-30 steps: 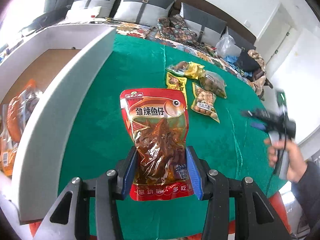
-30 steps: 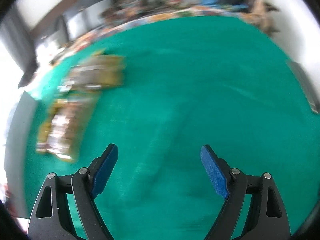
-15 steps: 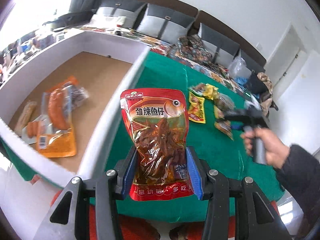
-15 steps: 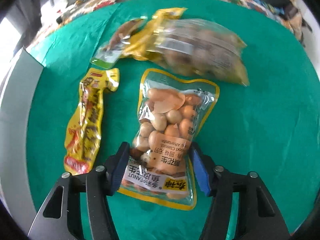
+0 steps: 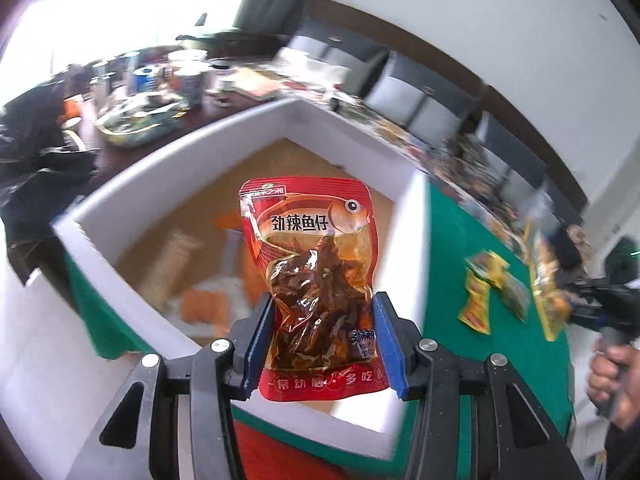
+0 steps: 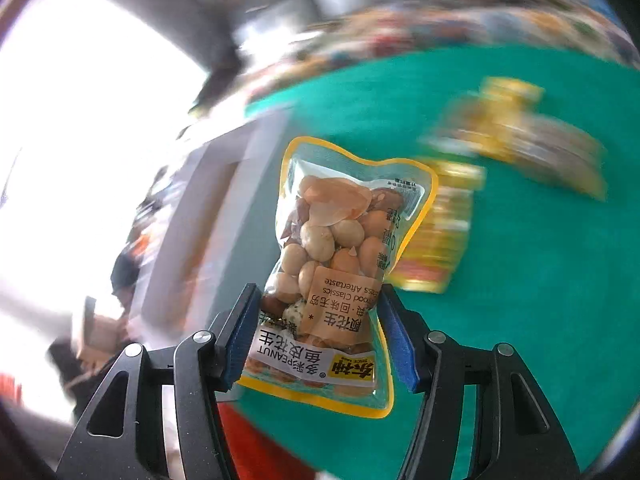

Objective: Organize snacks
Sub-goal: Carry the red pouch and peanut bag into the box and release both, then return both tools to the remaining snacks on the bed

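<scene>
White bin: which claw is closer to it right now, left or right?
Left. The left claw holds the red fish snack pouch right over the white bin. The right claw, holding the peanut bag, is over the green tablecloth, off to the bin's side.

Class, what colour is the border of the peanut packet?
Yellow, clearest in the right wrist view: peanut packet.

Blown-out window glare upper left, fisheye-bent edges, and motion-smeared backgrounds, perhaps worst in the right view.
</scene>
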Available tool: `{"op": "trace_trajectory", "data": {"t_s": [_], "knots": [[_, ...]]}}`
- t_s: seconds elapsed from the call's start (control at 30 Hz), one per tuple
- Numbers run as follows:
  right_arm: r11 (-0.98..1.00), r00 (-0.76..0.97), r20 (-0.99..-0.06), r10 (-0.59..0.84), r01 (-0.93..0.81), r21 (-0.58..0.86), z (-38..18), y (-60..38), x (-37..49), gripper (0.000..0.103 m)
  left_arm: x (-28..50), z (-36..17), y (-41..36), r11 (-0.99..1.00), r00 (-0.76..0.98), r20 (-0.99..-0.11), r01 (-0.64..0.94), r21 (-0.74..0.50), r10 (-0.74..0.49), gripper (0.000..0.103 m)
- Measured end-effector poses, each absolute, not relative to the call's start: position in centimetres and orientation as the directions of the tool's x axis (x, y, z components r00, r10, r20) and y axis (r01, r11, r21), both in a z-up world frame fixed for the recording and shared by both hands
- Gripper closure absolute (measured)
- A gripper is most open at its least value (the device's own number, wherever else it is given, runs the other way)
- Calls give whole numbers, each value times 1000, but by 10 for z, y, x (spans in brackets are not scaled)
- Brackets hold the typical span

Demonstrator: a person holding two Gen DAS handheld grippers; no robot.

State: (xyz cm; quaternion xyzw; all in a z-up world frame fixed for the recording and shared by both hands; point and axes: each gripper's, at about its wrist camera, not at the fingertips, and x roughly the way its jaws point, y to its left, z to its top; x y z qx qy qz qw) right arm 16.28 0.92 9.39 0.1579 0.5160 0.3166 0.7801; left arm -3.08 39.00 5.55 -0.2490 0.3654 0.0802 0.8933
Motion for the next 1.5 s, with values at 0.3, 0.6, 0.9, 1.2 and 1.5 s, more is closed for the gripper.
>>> {"op": "trace_trajectory", "data": {"t_s": [0.3, 0.6, 0.9, 1.2, 1.5], "knots": [[588, 58, -702, 710, -598, 545, 113, 224, 127, 31, -9, 31, 423, 863, 626, -769, -453, -224, 129, 26], [731, 273, -732, 625, -535, 424, 75, 128, 135, 26, -12, 44, 368, 885, 681, -732, -355, -300, 25, 23], [992, 599, -799, 59, -122, -17, -28, -131, 123, 26, 9, 73, 204, 931, 710, -657, -4, -365, -254, 0], [994, 589, -803, -95, 107, -39, -50, -270, 114, 25, 99, -39, 76, 967, 543, -806, 57, -247, -237, 1], [991, 599, -796, -87, 136, -7, -47, -283, 105, 18, 134, -87, 33, 991, 574, -813, 134, -25, -98, 0]]}}
